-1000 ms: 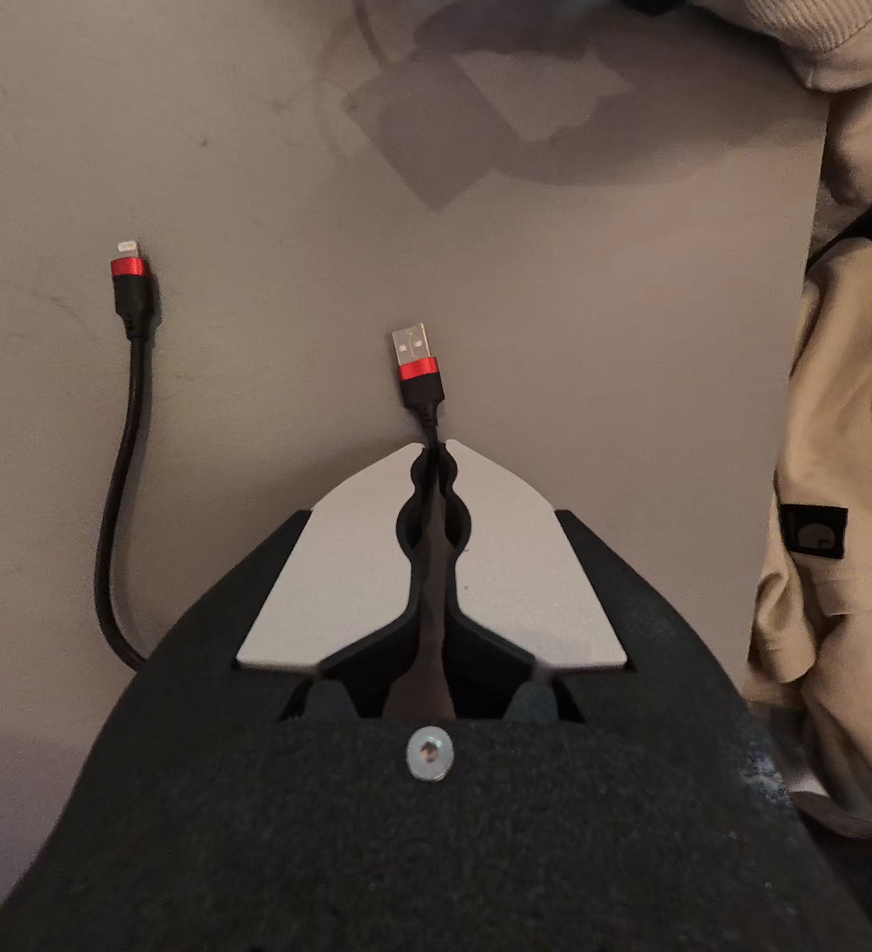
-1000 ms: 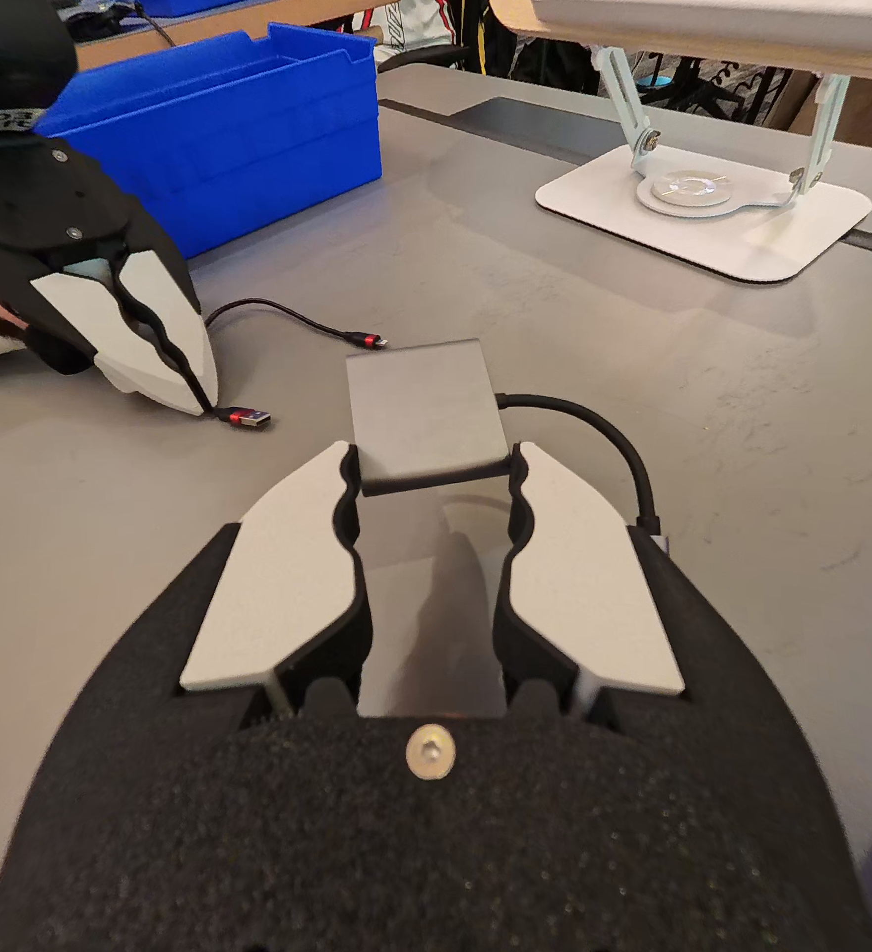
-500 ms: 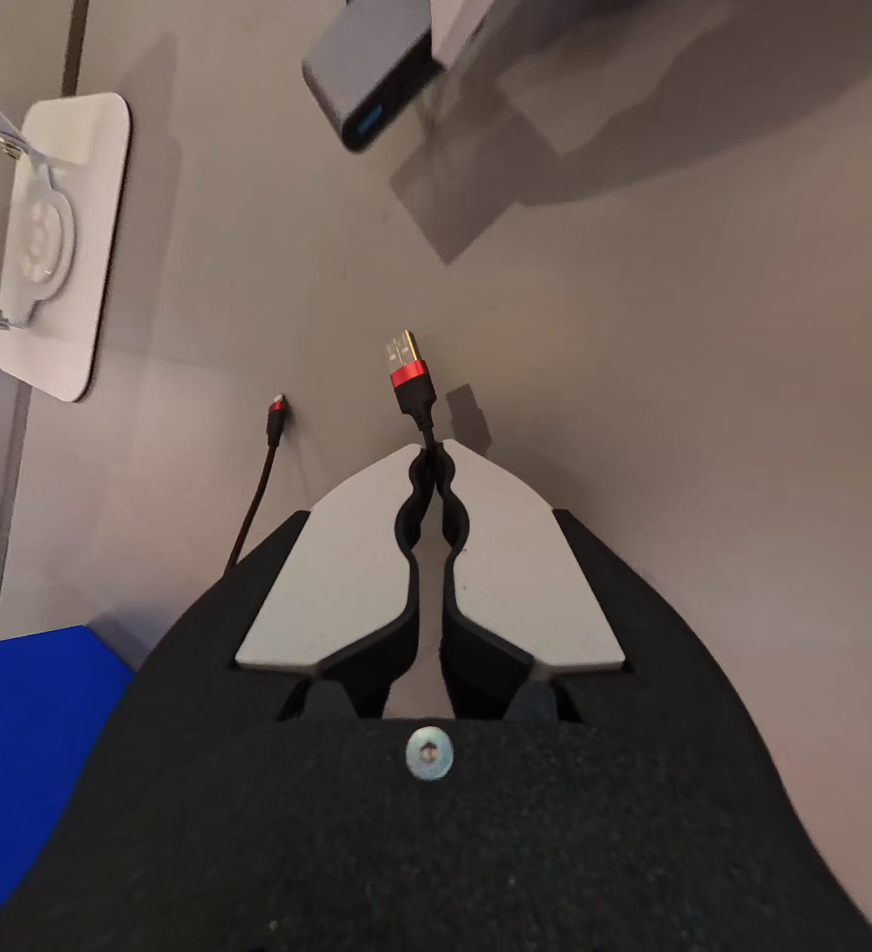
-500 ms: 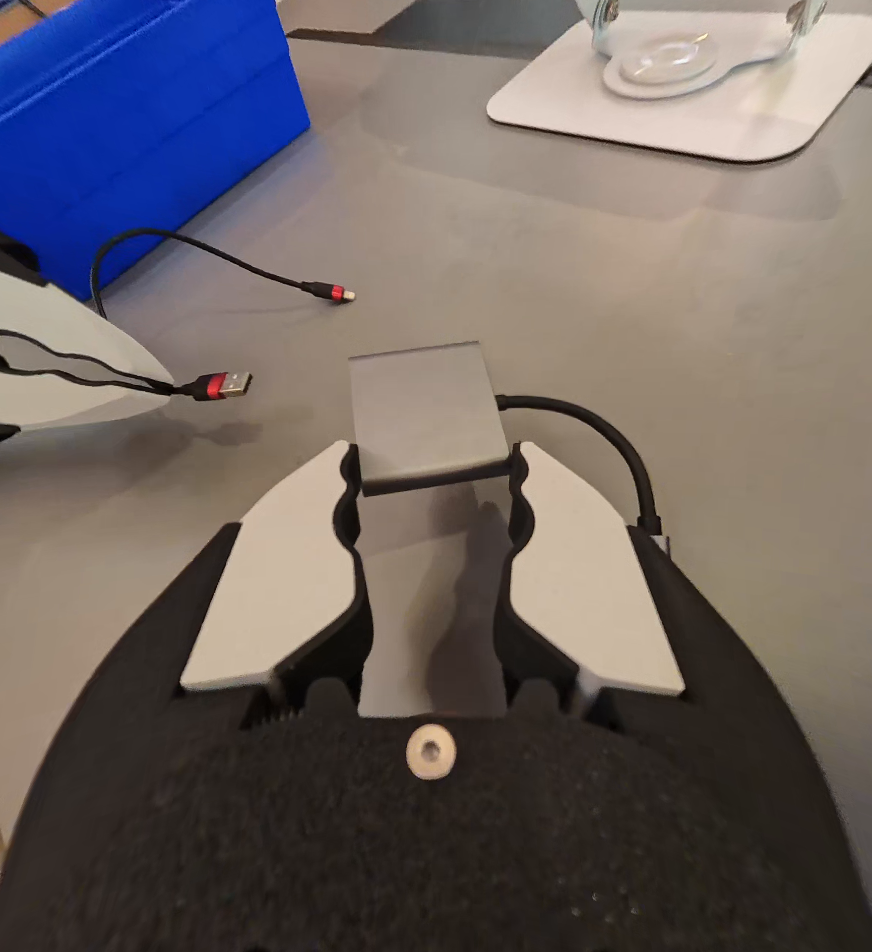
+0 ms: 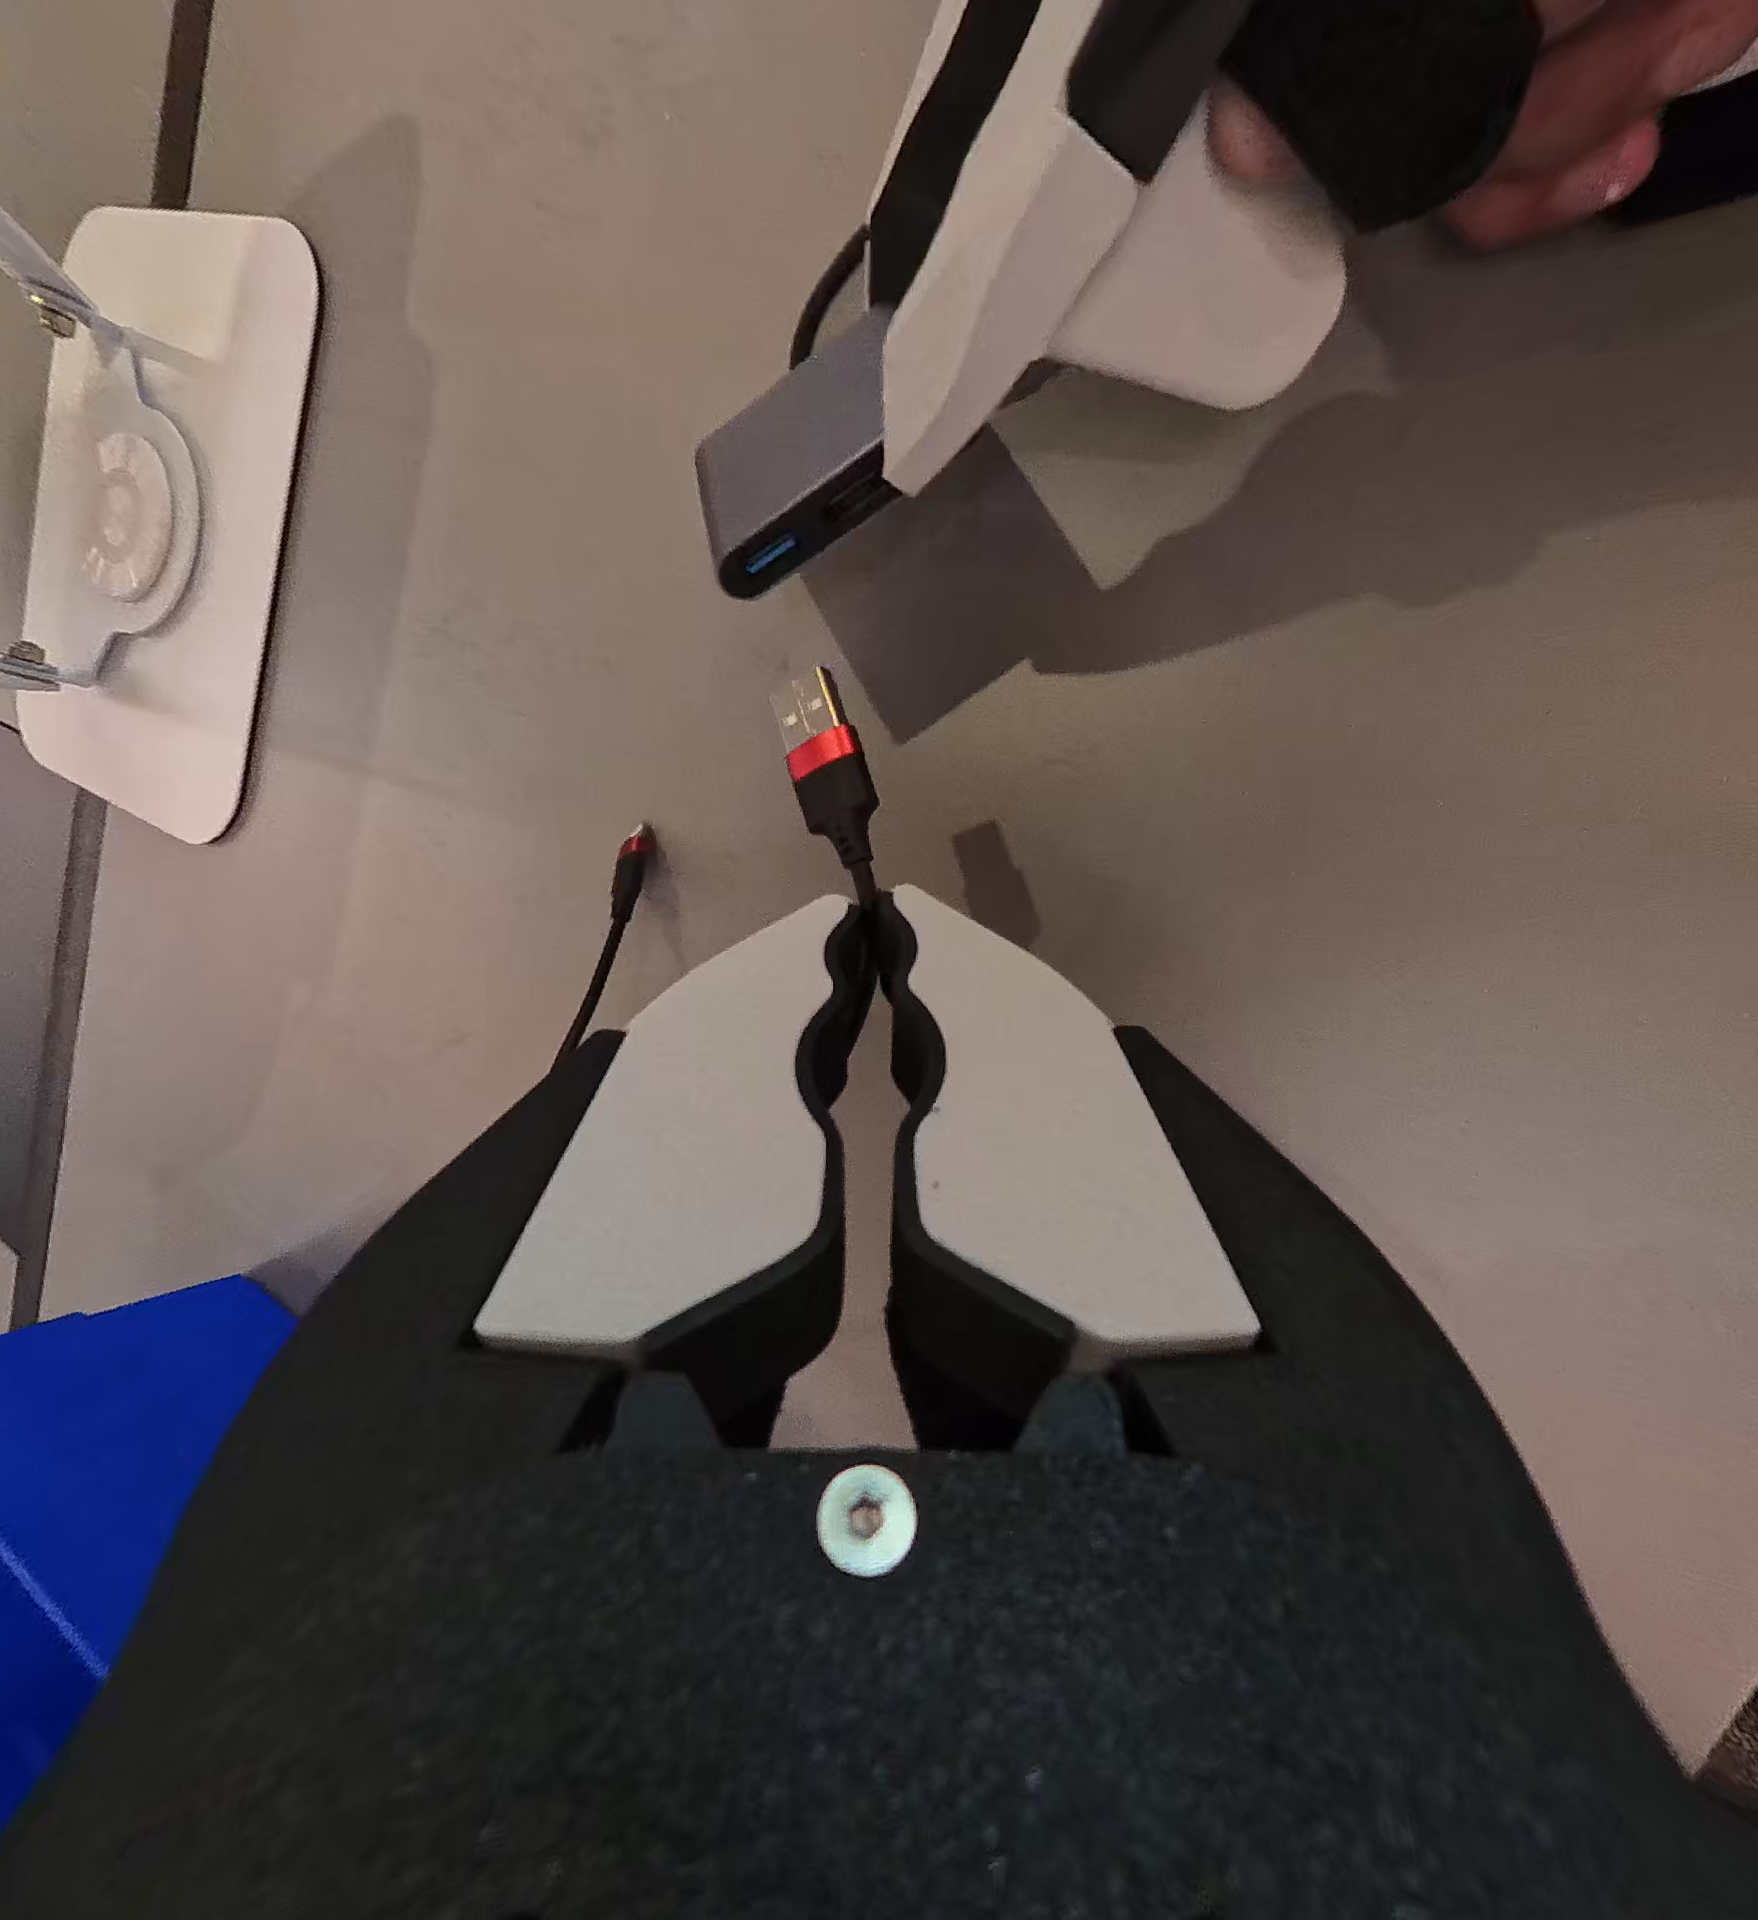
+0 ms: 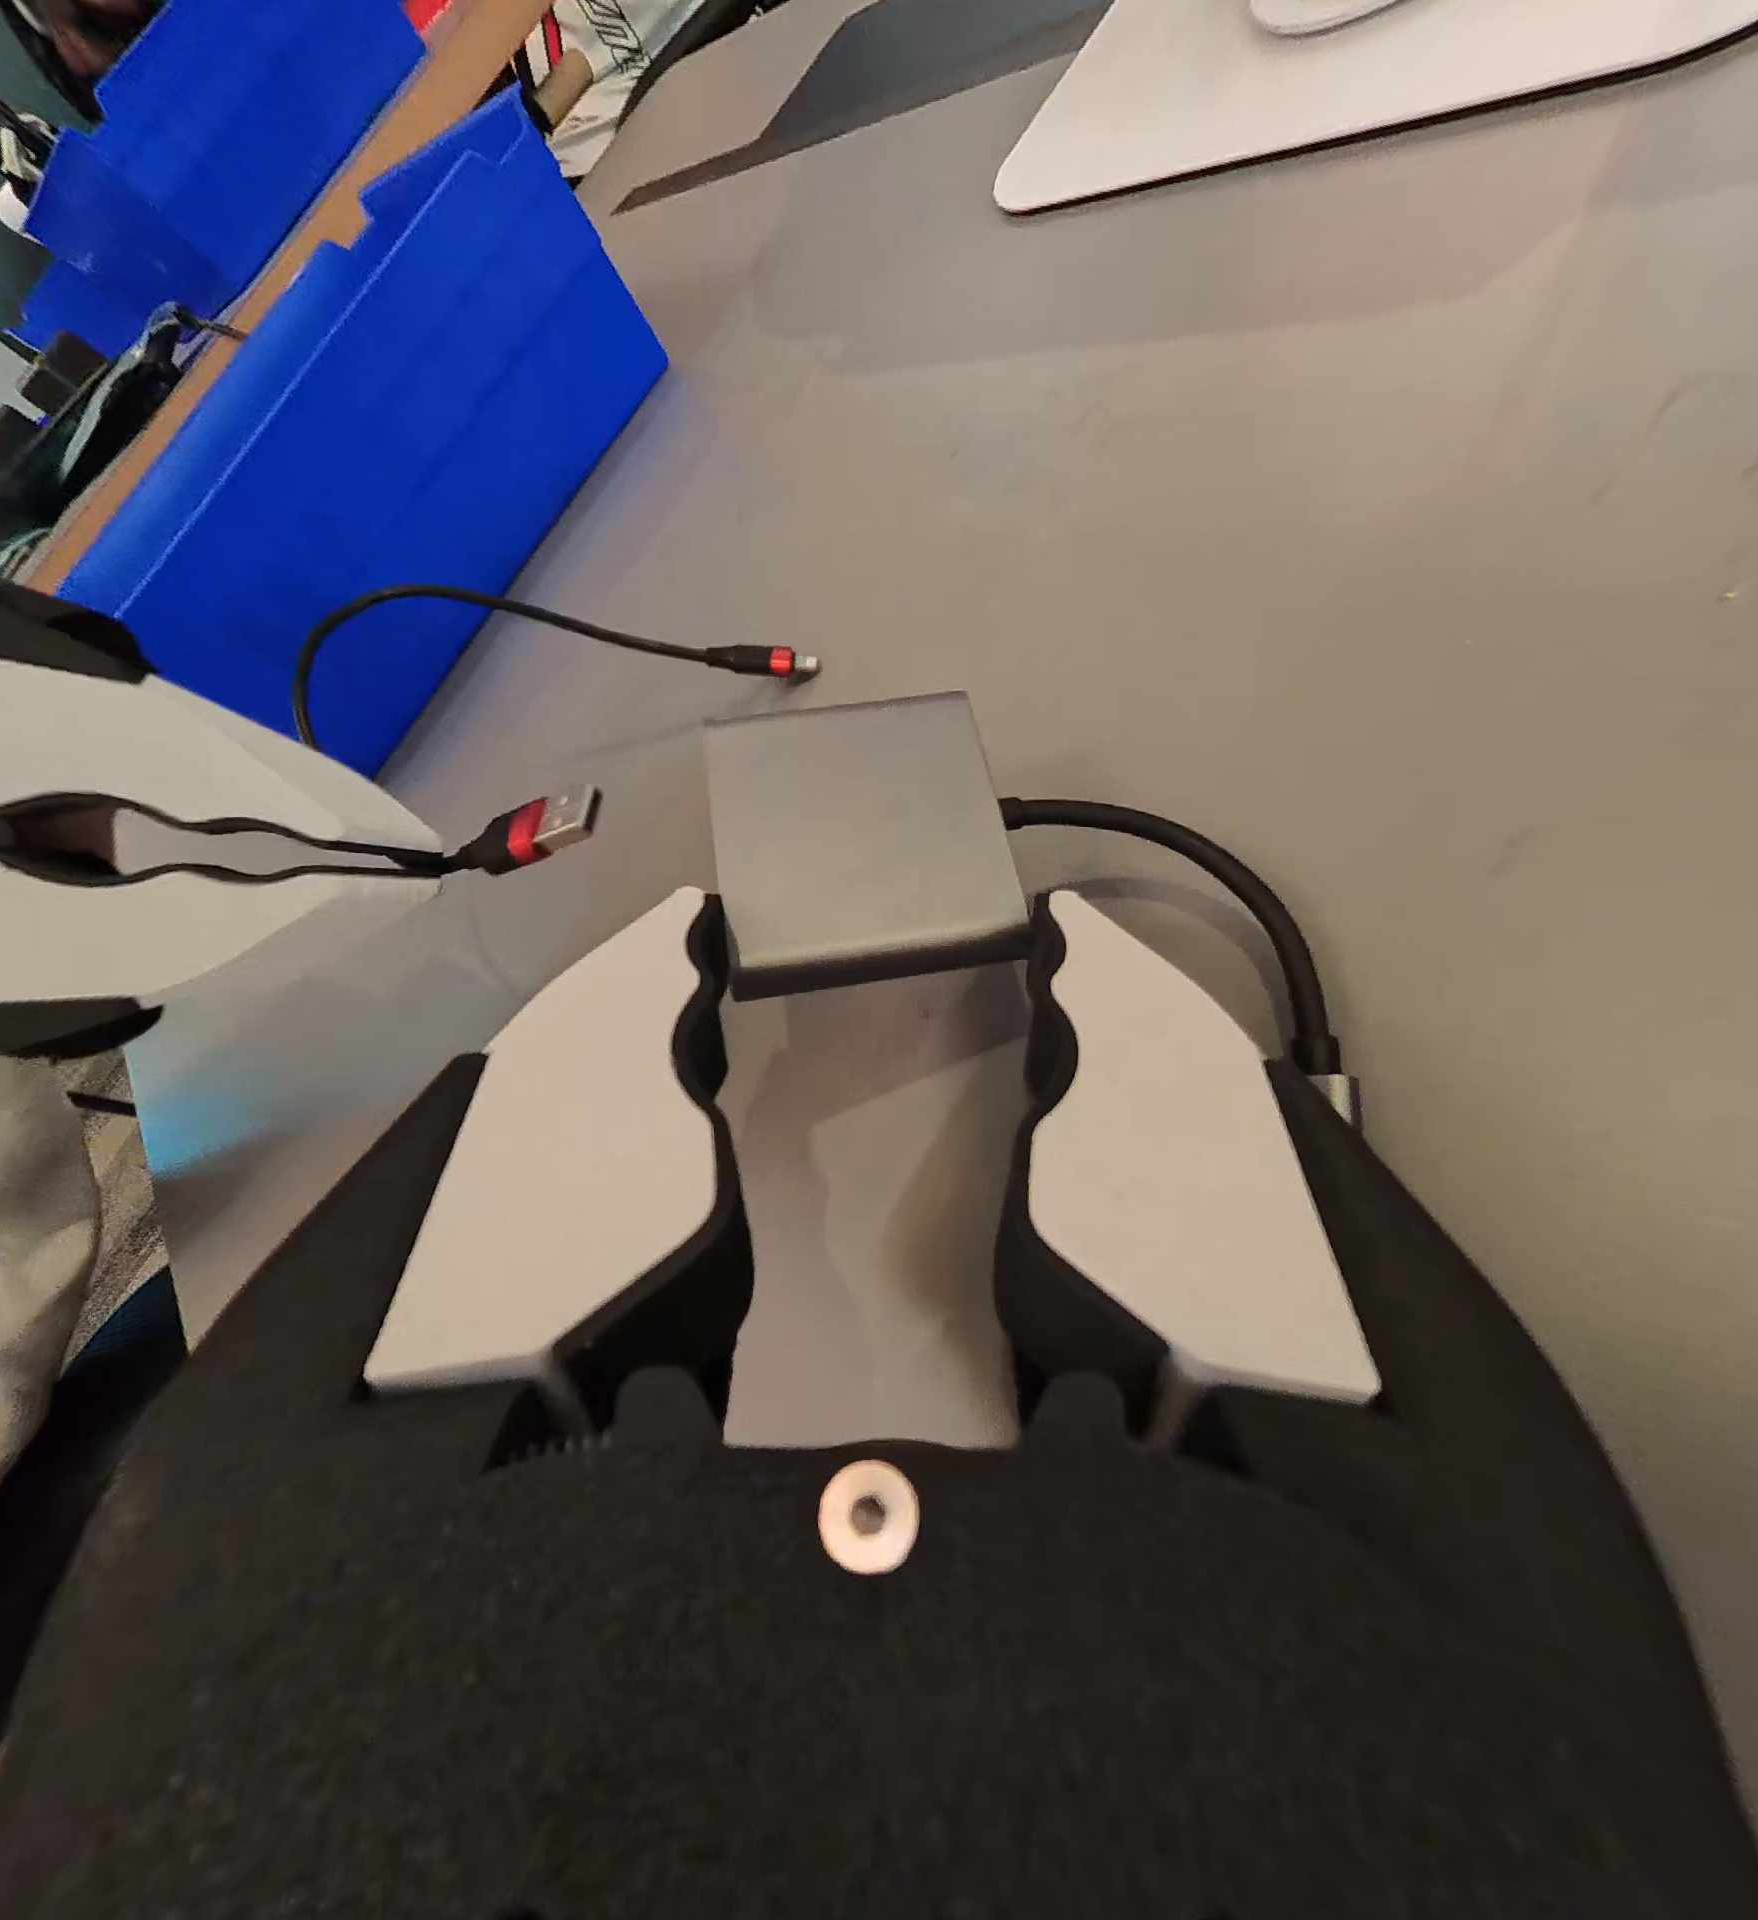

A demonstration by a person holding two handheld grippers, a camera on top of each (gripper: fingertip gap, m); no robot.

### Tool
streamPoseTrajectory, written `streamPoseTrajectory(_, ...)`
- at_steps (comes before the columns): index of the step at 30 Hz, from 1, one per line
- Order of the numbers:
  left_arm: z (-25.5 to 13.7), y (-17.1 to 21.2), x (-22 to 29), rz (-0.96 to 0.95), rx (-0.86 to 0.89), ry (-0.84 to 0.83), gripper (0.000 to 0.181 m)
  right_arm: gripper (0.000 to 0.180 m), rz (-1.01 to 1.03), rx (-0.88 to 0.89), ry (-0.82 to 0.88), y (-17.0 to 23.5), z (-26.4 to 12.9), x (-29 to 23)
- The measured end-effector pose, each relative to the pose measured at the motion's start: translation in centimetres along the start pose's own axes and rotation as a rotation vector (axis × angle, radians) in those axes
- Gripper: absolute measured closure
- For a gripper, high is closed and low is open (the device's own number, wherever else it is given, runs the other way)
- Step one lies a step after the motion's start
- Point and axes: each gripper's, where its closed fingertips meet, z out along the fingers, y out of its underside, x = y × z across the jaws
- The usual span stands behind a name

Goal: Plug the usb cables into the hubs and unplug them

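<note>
My left gripper (image 5: 870, 904) is shut on a black USB cable just behind its red-collared USB-A plug (image 5: 815, 727). The plug sticks out ahead, in the air, pointing at the grey hub (image 5: 802, 468). My right gripper (image 6: 875, 914) is shut on the grey hub (image 6: 854, 821) and holds it above the table; the hub's short black lead (image 6: 1228, 873) curls to the right. The hub's blue port (image 5: 773, 556) faces the plug, a short gap away. In the right wrist view the plug (image 6: 548, 826) and left gripper (image 6: 418, 860) come in from the left. The cable's small far-end plug (image 6: 787, 662) lies on the table.
A blue bin (image 6: 355, 416) stands at the table's left, also low left in the left wrist view (image 5: 54, 1507). A white stand base (image 5: 163, 499) sits farther off on the grey table (image 5: 1374, 935), also top right in the right wrist view (image 6: 1374, 104). A person's hand (image 5: 1540, 135) holds the right gripper.
The left gripper lifted the USB-A plug off the table and swung it toward the hub. The right gripper raised and turned the hub, so plug and port are now close together.
</note>
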Motion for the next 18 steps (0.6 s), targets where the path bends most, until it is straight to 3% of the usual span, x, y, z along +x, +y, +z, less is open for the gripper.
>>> streamPoseTrajectory(18, 1.3, -1.1, -0.4, 0.056, -0.096, 0.019, 0.179, 0.124, -0.074, -0.017, 0.025, 0.3, 0.2, -0.4)
